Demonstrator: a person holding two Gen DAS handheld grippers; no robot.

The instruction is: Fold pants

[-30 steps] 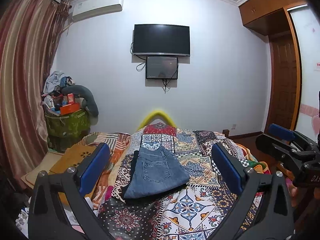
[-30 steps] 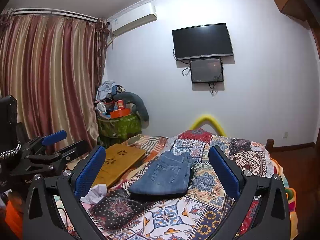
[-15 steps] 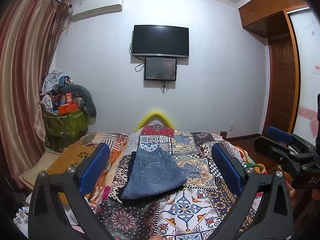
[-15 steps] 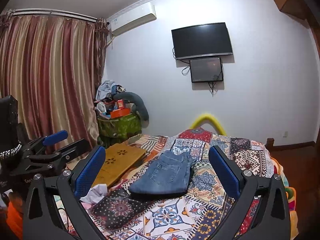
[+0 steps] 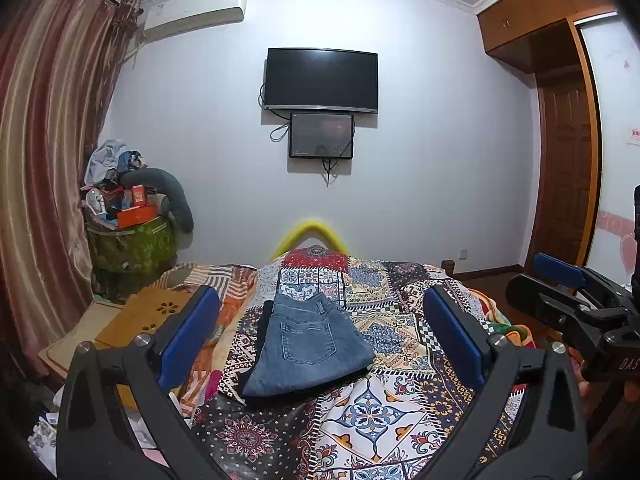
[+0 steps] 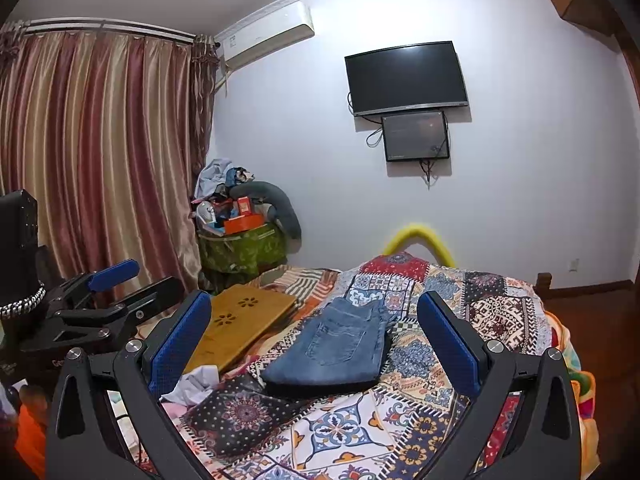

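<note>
Patchwork-patterned multicolour bedspread [image 5: 384,392] covers the bed, filling the lower half of both views. Folded blue denim pants [image 5: 308,344] lie flat on it at centre frame, back pocket up, a dark edge showing along their left side in the left wrist view; in the right wrist view the pants [image 6: 340,348] sit centre, slightly left. Left tool [image 5: 320,344] wide open, blue pads spread to either side of the pants, holding nothing, above the bed. Right tool [image 6: 316,344] likewise spread wide and empty; it also shows at the right edge of the left view.

Room: white wall with a black flat-screen TV [image 5: 322,80] upper centre and a smaller dark monitor [image 5: 321,136] just below it, cables hanging. White air conditioner unit [image 5: 192,20] upper left. Red-and-gold striped curtain [image 6: 100,152] on the left. Green covered bin piled with boxes and clothes [image 5: 132,236] at mid left. Flat orange-brown wooden board with flower cut-outs [image 6: 240,328] lies just left of the pants. Yellow curved foam arch [image 5: 312,232] at the far end of the bed. Brown wooden door [image 5: 564,168] and cabinet at right.

Versus a second ago: pants unchanged; left view drifted slightly, jaws the same width.
</note>
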